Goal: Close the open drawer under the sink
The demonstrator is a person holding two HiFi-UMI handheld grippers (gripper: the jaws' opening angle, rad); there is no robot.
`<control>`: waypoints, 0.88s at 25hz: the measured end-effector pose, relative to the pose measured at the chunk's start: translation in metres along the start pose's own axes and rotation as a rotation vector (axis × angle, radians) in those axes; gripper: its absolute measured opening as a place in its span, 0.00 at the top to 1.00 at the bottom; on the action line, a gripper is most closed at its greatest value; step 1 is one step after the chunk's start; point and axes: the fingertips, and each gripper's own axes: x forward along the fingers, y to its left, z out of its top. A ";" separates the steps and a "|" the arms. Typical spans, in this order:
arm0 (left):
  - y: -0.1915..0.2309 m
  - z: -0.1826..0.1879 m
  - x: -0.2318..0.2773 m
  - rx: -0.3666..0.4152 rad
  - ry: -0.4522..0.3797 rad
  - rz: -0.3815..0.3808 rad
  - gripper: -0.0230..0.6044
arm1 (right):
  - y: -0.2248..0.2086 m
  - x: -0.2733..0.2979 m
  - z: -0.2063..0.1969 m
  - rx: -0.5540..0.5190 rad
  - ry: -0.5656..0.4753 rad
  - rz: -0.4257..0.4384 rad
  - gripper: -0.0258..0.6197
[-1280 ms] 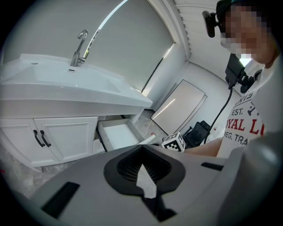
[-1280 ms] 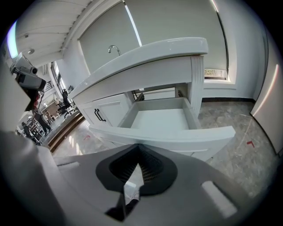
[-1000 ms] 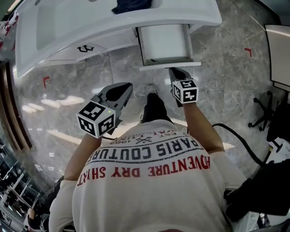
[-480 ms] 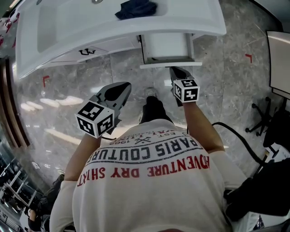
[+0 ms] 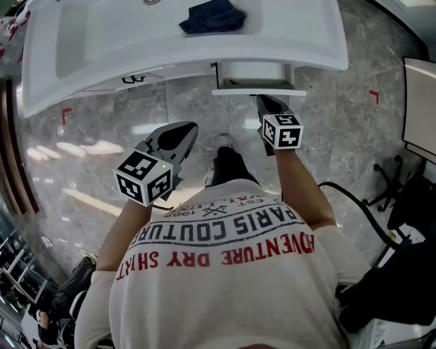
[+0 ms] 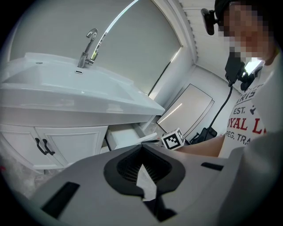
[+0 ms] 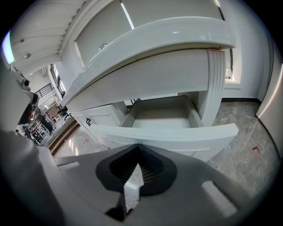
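Drawer (image 5: 252, 73) part-open under the front edge of the sink worktop (image 5: 306, 34), toward its right corner.

T-shirt (image 5: 225, 272) print reads "ADVENTURE DRY SHIRT" and "PARIS COUTU", the rest cut off; the right gripper (image 5: 264, 102) has its jaws clenched on nothing, tips meeting the drawer front (image 7: 177, 134), contact as far as the head view shows; the left gripper (image 5: 182, 131) is likewise closed and empty, held over the marble floor (image 5: 102, 136), well apart from the cabinet; a dark cloth (image 5: 212, 15) lies in the basin near the worktop's back edge.
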 end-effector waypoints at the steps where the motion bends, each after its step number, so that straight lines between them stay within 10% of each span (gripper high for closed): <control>1: 0.002 0.002 0.001 0.000 -0.001 0.001 0.96 | -0.001 0.002 0.004 0.001 -0.001 -0.001 0.96; 22: 0.034 -0.003 -0.001 -0.062 0.003 0.039 0.96 | -0.022 0.051 0.068 0.010 -0.045 -0.026 0.96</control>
